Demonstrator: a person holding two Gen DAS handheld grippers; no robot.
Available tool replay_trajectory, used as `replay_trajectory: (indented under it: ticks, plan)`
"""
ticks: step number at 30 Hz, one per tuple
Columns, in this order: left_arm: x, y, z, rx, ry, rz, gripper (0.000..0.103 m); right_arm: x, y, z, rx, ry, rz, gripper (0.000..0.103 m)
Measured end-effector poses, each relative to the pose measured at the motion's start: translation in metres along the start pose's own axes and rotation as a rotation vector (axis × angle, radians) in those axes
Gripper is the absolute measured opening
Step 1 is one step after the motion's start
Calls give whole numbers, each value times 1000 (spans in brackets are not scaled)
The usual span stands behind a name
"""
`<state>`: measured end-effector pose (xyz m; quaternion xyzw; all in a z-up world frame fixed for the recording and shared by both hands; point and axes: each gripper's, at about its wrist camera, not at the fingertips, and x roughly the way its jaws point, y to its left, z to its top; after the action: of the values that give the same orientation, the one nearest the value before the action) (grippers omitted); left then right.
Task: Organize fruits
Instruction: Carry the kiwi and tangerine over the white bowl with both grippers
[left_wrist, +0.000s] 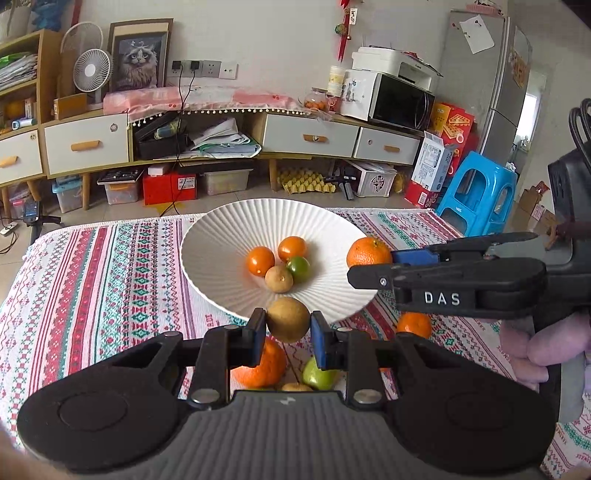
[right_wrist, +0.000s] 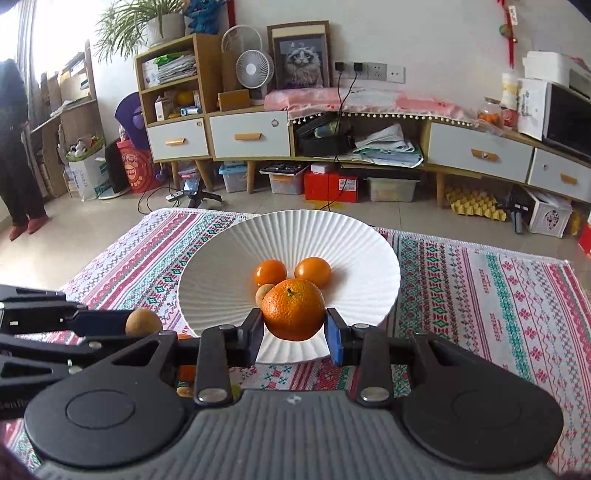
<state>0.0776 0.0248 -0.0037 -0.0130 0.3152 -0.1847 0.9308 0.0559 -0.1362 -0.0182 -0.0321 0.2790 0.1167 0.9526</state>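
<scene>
Gripping a brown fruit (left_wrist: 288, 319) in your left gripper (left_wrist: 288, 332) and a mandarin (right_wrist: 293, 309) in your right gripper (right_wrist: 293, 334), you hold both tilted down above the near rim of the white plate (right_wrist: 369, 254).

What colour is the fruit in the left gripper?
Brownish tan fruit, clearest in the left wrist view.

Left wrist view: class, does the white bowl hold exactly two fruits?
No, the white bowl holds four: two orange fruits, one green, one brown.
</scene>
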Motion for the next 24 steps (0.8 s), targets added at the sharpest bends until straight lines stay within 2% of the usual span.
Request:
replay_trajectory:
  ticks: [14, 24]
  plan:
    - [70, 14, 45, -19, 18, -35, 24, 30, -16, 5, -76, 46, 20, 33]
    - [109, 22, 62, -83, 96, -29, 24, 41, -21, 6, -94, 40, 44, 33]
